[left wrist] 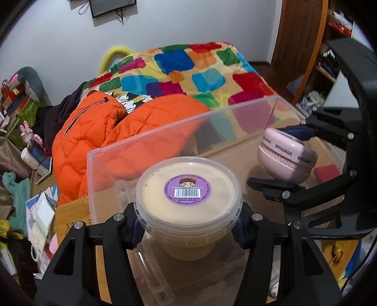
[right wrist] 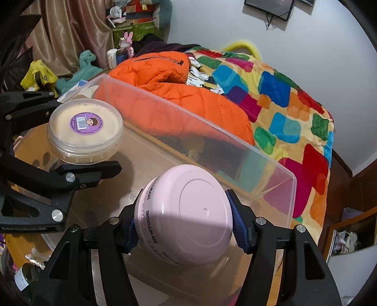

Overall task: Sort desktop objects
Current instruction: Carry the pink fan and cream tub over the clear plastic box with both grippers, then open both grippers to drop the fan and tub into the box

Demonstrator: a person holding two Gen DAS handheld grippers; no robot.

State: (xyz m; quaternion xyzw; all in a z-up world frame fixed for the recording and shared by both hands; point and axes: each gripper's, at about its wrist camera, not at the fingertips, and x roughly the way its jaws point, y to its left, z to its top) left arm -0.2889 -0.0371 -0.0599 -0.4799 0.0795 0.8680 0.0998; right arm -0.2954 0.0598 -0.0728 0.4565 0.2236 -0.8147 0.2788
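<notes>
Occluded, cropped and illegible regions

The clear plastic bin (left wrist: 165, 131) has its near wall and floor cut off by the lower frame edge in both views. The tub (left wrist: 188, 200) hides the left gripper (left wrist: 188, 231) pads; its purple label print is too small to read. The pink case (right wrist: 186, 216) hides the right gripper (right wrist: 186, 229) pad faces, and its underside is unseen. The wall monitor (right wrist: 271, 7) is cropped at the top.

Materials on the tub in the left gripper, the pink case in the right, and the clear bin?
Tub: translucent thin plastic, glossy; cream contents show through lid and wall, paper sticker on top.
Pink case: opaque hard plastic, satin sheen; moulded ring and centre dimple, ribbed band.
Clear bin: rigid transparent plastic, maybe acrylic; bedding visible through walls, bright edges.
</notes>
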